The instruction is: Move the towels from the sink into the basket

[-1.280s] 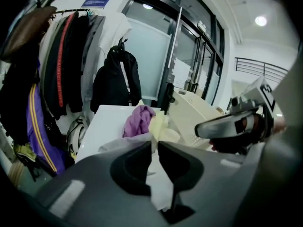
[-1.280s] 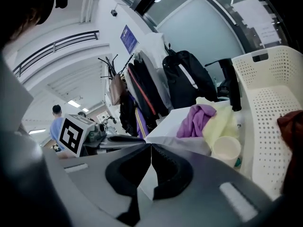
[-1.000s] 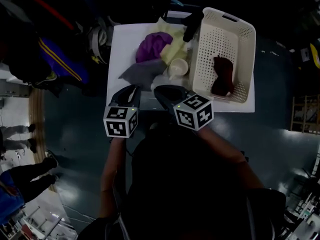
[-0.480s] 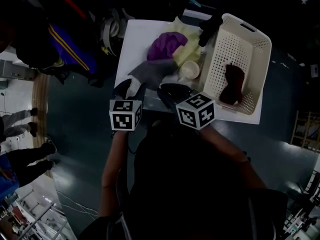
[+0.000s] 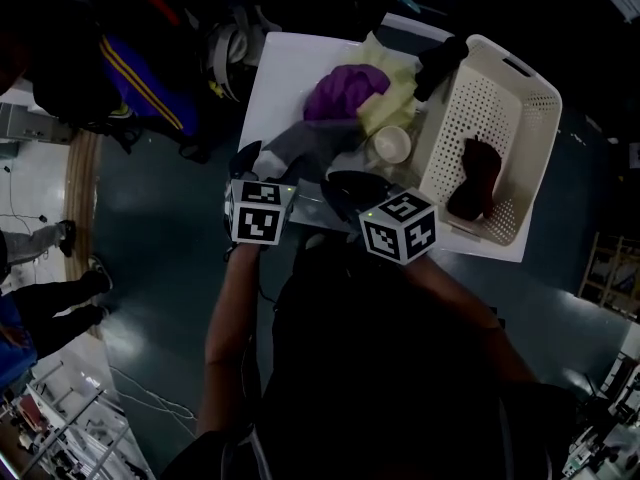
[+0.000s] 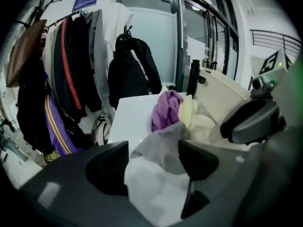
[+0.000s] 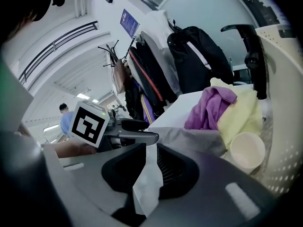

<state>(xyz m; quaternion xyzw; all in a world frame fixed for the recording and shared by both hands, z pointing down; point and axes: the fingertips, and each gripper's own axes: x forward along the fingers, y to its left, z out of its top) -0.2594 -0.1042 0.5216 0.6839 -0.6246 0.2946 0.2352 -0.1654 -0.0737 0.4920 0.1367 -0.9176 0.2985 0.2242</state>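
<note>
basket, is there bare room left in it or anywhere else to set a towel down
Free: basket floor between its far rim and the dark red towel; counter left of the purple towel. Crowded: between them, yellow towel, grey towel and cup bunch together.

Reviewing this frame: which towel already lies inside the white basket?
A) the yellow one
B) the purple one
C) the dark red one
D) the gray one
C: the dark red towel lies on the floor of the basket, while the purple towel, yellow towel and gray towel are heaped outside it.
</note>
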